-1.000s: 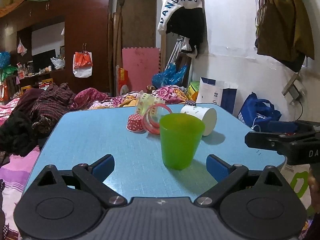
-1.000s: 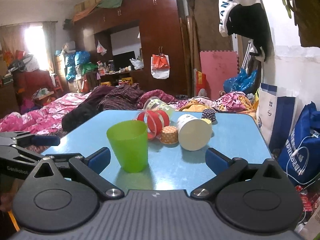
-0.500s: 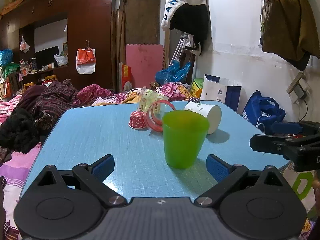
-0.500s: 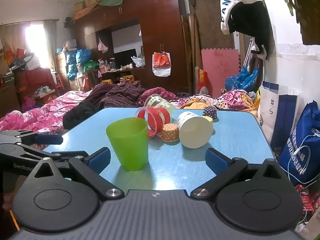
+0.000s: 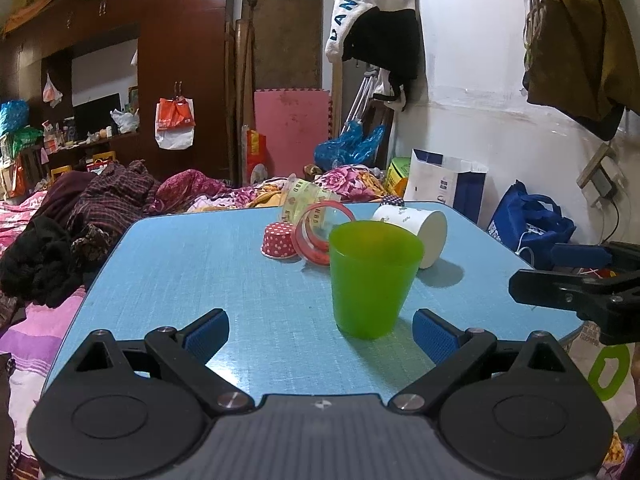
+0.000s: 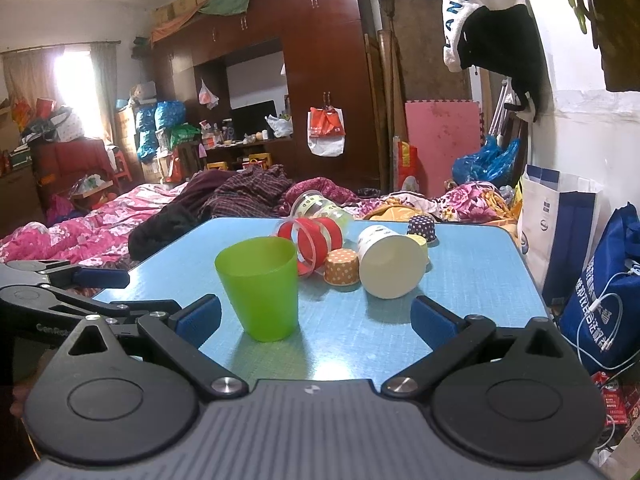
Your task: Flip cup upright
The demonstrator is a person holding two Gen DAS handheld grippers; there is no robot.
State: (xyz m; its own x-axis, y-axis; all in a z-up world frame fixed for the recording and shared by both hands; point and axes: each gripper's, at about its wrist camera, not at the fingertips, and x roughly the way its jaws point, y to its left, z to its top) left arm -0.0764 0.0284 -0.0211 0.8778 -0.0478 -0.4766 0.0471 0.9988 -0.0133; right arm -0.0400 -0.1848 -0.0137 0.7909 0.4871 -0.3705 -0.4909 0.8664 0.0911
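A green plastic cup stands upright, mouth up, on the blue table; it also shows in the right wrist view. My left gripper is open and empty, just short of the cup, which stands toward its right finger. My right gripper is open and empty, with the cup near its left finger. A white paper cup lies on its side behind the green one; it also shows in the right wrist view.
Behind the green cup lie a clear cup with red bands, a clear cup with green bands and small dotted paper cups. A bed with clothes lies beyond the table. Bags stand at the right by the wall.
Both grippers have drawn back slightly and shifted their view a little; the green cup stays upright in place. Both stay open.
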